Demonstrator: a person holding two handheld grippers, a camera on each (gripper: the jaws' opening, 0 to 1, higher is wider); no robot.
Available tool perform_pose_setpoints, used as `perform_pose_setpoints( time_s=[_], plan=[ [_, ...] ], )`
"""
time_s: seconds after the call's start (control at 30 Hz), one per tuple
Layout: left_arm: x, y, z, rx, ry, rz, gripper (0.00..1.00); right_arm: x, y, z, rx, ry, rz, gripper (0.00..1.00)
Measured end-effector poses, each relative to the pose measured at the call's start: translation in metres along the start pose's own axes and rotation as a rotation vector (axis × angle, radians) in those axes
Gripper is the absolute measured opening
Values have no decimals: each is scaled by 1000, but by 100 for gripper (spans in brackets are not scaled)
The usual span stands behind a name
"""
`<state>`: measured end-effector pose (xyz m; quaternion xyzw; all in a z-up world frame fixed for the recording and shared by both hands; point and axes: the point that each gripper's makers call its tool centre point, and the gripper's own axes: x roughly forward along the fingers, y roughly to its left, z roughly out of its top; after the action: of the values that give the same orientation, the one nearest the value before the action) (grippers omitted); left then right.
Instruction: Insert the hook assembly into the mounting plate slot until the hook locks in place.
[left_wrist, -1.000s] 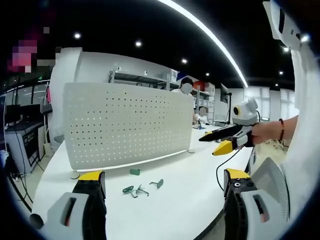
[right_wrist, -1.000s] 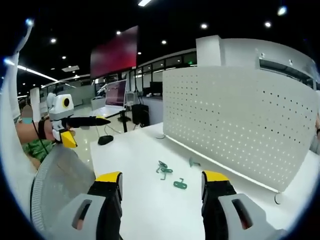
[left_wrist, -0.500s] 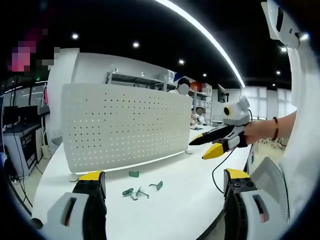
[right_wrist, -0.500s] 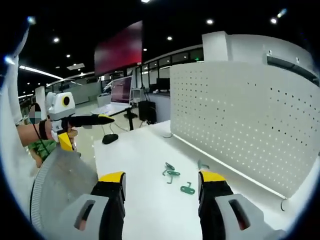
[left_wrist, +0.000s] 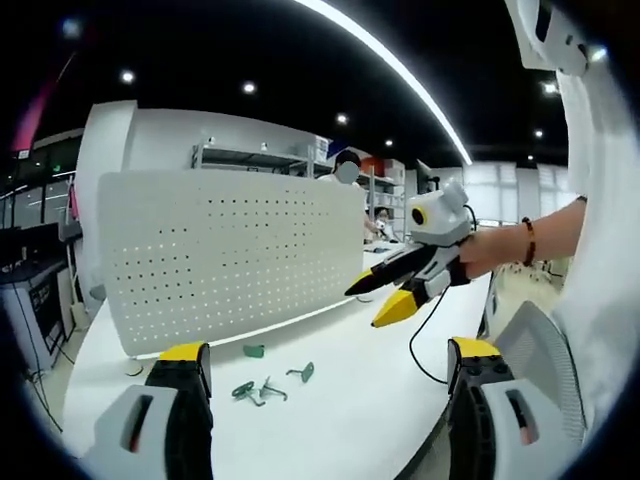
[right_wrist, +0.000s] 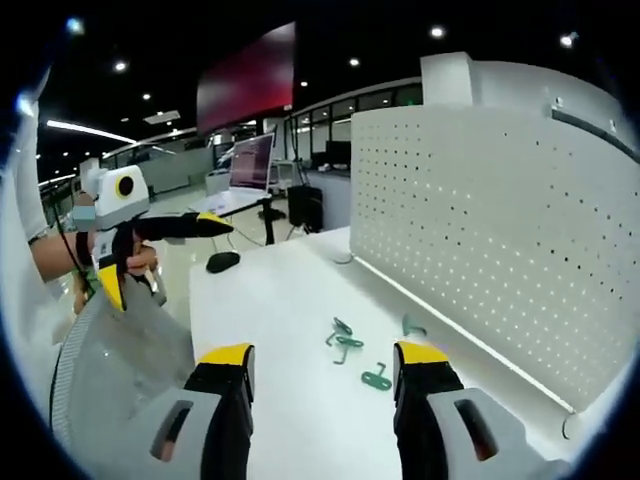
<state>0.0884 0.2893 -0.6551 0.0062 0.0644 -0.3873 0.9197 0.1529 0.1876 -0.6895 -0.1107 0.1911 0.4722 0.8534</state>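
Observation:
A white perforated mounting plate (left_wrist: 230, 250) stands upright along the back of the white table (left_wrist: 350, 400); in the right gripper view the plate (right_wrist: 490, 230) fills the right side. Several small green hooks lie loose on the table before it: a tangled pair (left_wrist: 250, 389), one (left_wrist: 300, 372) beside them and one (left_wrist: 254, 351) nearer the plate. The same pieces appear as the pair (right_wrist: 342, 338), a single hook (right_wrist: 376, 378) and another (right_wrist: 412, 326). My left gripper (left_wrist: 328, 350) is open and empty. My right gripper (right_wrist: 322, 355) is open and empty, hovering at the right (left_wrist: 365, 307).
The left gripper (right_wrist: 165, 260) hangs off the table's left edge, held by a hand. A black cable (left_wrist: 425, 340) trails across the table's right part. Beyond are a desk with a mouse (right_wrist: 222, 261) and monitor (right_wrist: 250, 165), shelving and people (left_wrist: 345, 172).
The right gripper has come leftward over the table, closer to the plate and hooks. Both cameras have drifted a little. The hooks lie where they were.

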Motion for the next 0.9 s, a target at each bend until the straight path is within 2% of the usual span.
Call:
perform_pose_setpoints(
  time_s=[0.13,0.23,0.33,0.5,0.7,0.9],
  plan=[
    [1,1,-7,8,18,-3,100,8,1,-6,-12,32,24,55],
    [0,4,-6,-16,-8,-4,100,13,6,-10,-2,51,56,54],
    [0,3,-7,-16,-2,-10,100,17,9,-15,-13,77,82,53],
    [1,7,-10,-8,17,-15,100,24,9,-17,-22,98,102,51],
    [2,8,-10,-15,14,-22,100,33,5,-17,-67,135,118,51],
    [3,8,-10,-16,13,-26,100,42,9,-24,-84,170,164,51]
  ],
)
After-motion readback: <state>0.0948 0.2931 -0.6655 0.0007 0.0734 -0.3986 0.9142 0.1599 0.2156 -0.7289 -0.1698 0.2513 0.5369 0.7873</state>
